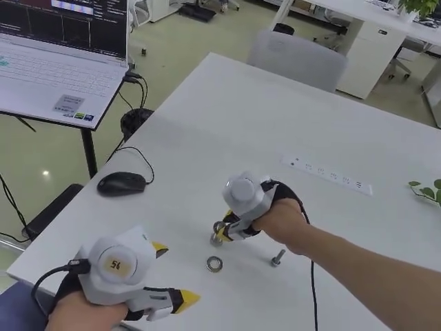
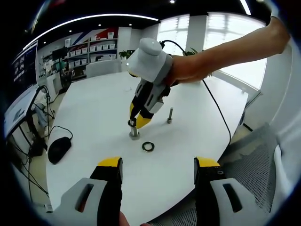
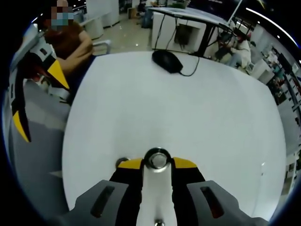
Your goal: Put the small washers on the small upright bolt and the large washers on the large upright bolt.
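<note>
White table (image 1: 275,117); right gripper (image 1: 224,233) pinches washer (image 3: 157,159) over big bolt (image 2: 134,133), left gripper (image 2: 157,165) spread. Loose washer (image 1: 214,263) probably light, stiff, slick; grip opposite rims.

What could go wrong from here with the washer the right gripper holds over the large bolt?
The large washer in the right gripper may sit off-centre and catch on the large bolt, tipping it. A release could also drop it onto the loose washer lying close by.
</note>
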Tool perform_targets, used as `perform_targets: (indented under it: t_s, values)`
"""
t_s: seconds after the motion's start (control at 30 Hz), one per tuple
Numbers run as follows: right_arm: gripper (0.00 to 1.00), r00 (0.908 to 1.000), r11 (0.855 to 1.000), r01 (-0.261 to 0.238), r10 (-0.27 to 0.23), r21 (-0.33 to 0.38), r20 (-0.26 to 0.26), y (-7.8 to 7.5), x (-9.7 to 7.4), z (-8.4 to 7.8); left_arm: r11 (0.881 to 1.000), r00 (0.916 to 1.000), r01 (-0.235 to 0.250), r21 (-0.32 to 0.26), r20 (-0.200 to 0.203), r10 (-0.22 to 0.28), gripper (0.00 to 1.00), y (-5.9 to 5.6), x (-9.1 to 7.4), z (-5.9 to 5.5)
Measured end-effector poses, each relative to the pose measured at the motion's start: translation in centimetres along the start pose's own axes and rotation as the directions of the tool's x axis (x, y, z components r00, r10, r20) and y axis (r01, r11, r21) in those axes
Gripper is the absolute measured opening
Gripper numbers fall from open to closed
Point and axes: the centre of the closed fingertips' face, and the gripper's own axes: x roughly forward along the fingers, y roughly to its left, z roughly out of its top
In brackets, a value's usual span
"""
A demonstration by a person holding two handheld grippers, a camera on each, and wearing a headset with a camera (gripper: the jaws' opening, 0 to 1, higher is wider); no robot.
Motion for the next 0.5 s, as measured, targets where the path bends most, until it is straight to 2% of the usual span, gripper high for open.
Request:
perform_targets:
  t_s: [0.5]
  values:
    - [0.23, 0.9991, 0.999, -0.015, 0.016, 0.037, -0.040, 0.3, 2.0, -1.2, 1.000, 0.9999, -0.011, -0.005, -0.003, 0.011, 0.61, 0.4, -0.4, -0.3]
